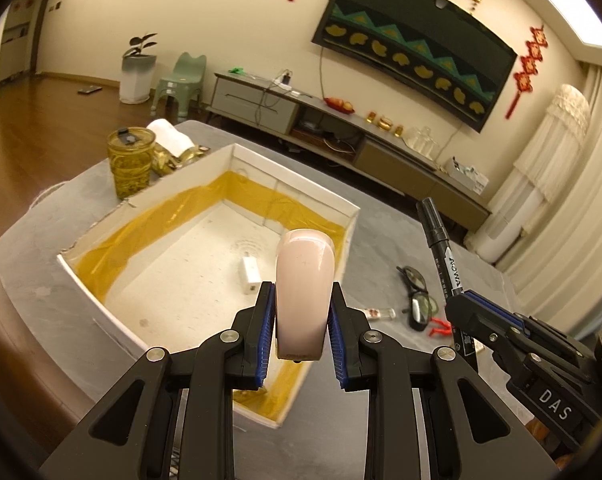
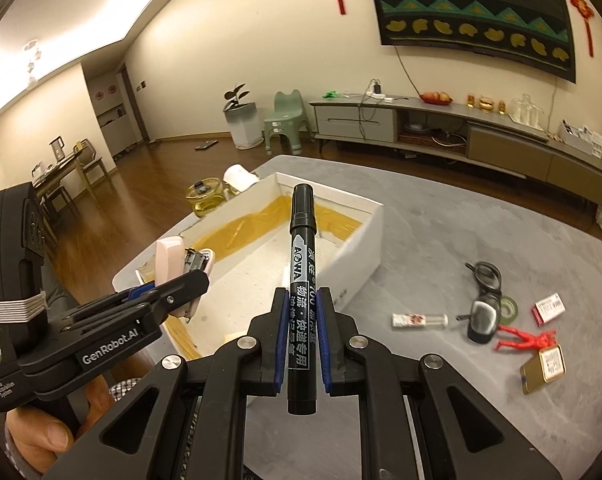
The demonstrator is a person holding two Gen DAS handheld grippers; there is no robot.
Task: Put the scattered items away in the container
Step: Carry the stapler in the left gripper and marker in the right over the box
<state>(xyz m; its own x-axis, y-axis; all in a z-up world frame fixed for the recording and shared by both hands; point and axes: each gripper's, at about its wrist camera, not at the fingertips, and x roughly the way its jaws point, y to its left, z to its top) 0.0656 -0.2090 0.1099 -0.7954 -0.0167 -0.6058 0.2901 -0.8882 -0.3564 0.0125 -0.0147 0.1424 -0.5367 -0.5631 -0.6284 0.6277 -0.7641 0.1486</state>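
Observation:
My left gripper is shut on a pink stapler and holds it above the near corner of the white box, which has yellow tape inside. A white charger lies in the box. My right gripper is shut on a black marker, held upright above the box's near side. The marker and the right gripper also show in the left wrist view. The left gripper with the stapler shows in the right wrist view.
On the grey table right of the box lie glasses, a small clear bottle, a red figure, a tape roll, a red-white packet and a gold tin. A yellow jar stands behind the box.

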